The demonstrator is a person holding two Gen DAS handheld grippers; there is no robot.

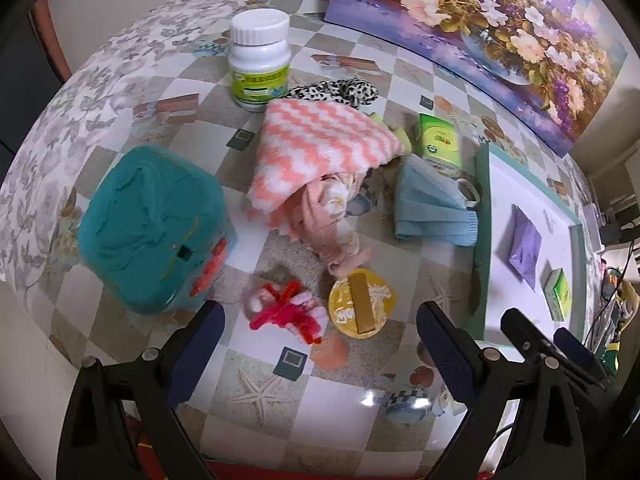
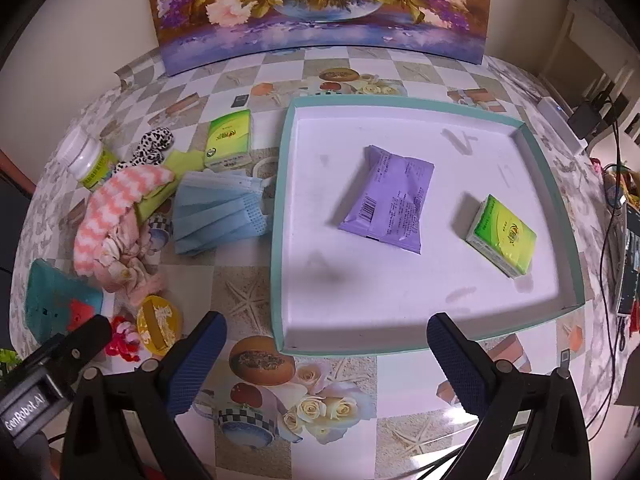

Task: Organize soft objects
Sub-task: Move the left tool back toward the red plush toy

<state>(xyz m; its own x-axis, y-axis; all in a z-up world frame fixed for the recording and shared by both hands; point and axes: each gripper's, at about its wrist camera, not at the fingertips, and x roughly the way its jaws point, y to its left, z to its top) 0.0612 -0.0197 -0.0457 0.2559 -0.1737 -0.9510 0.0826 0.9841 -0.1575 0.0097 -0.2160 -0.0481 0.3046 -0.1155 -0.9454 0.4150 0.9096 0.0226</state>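
A shallow teal-rimmed tray (image 2: 280,184) with a white floor holds a purple tissue pack (image 2: 388,200) and a green tissue pack (image 2: 502,236). Left of it lie blue face masks (image 2: 218,212), a pink-and-white towel (image 1: 320,148) over a pink cloth (image 1: 328,220), a leopard scrunchie (image 1: 340,90), another green tissue pack (image 2: 230,140), a teal sponge block (image 1: 154,228) and a red pipe-cleaner toy (image 1: 286,312). My left gripper (image 1: 320,344) is open and empty, just before the toy. My right gripper (image 2: 326,356) is open and empty at the tray's near edge.
A white pill bottle (image 1: 260,58) and a yellow round tin (image 1: 362,302) stand among the soft things. A flower painting (image 2: 320,8) leans at the table's back. Cables and devices (image 2: 588,120) sit at the far right edge.
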